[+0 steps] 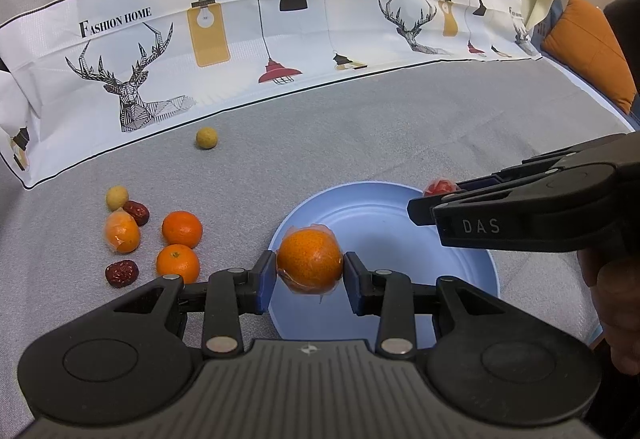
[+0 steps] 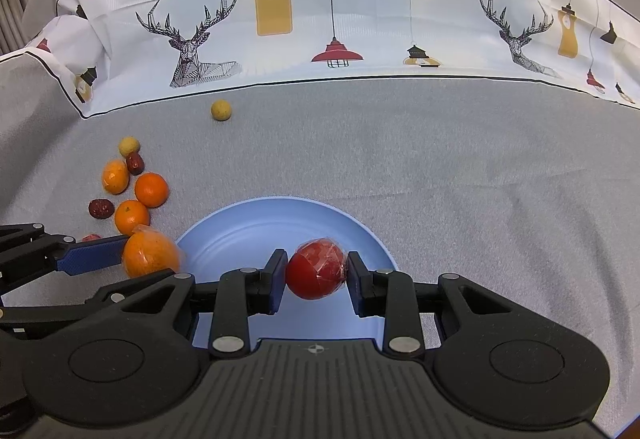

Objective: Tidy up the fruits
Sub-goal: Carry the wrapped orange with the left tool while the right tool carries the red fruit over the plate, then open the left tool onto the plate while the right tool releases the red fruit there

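Your left hand-held gripper (image 1: 309, 275) is clamped on a film-wrapped orange (image 1: 310, 262), pads pressing its two sides, and it hangs over the near left rim of the blue plate (image 1: 384, 215). Your right hand-held gripper (image 2: 317, 275) grips a wrapped red fruit (image 2: 317, 268) the same way, above the plate's near middle. Both loads sit over the plate, so the coming move looks to be straight down, the right one nearer the centre. The loose fruit pile (image 1: 152, 239) lies on the surface left of the plate.
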Demonstrator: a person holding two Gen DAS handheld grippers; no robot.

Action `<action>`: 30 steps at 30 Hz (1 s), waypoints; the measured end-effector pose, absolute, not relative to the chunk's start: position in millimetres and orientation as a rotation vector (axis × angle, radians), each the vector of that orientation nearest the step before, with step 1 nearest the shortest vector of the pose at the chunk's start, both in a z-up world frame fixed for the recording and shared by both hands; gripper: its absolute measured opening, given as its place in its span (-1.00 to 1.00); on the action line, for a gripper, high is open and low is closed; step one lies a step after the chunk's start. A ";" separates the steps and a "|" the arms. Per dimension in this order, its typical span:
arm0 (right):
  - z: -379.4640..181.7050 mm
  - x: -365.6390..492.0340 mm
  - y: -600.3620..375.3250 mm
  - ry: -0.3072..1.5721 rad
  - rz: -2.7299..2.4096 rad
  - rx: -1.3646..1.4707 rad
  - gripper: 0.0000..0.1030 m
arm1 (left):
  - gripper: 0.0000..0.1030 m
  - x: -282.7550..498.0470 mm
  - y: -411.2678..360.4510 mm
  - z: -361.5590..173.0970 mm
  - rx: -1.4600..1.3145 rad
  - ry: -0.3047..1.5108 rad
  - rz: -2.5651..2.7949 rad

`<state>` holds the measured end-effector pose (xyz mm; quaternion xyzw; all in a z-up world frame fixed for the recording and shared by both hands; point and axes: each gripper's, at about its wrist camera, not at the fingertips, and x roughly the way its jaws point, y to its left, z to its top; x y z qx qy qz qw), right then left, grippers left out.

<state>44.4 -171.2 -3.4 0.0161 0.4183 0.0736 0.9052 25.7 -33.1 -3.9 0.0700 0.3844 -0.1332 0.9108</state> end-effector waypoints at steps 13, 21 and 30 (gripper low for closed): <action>-5.2 45.0 -172.1 0.868 0.149 0.037 -0.34 | -0.21 25.9 -33.1 -4.0 0.143 0.796 -0.274; -4.8 45.3 -173.3 0.865 0.129 0.043 -0.06 | -0.02 26.0 -32.8 -5.0 0.139 0.800 -0.270; -3.7 45.5 -172.7 0.864 0.127 0.046 -0.05 | -0.02 26.8 -32.7 -4.8 0.140 0.800 -0.271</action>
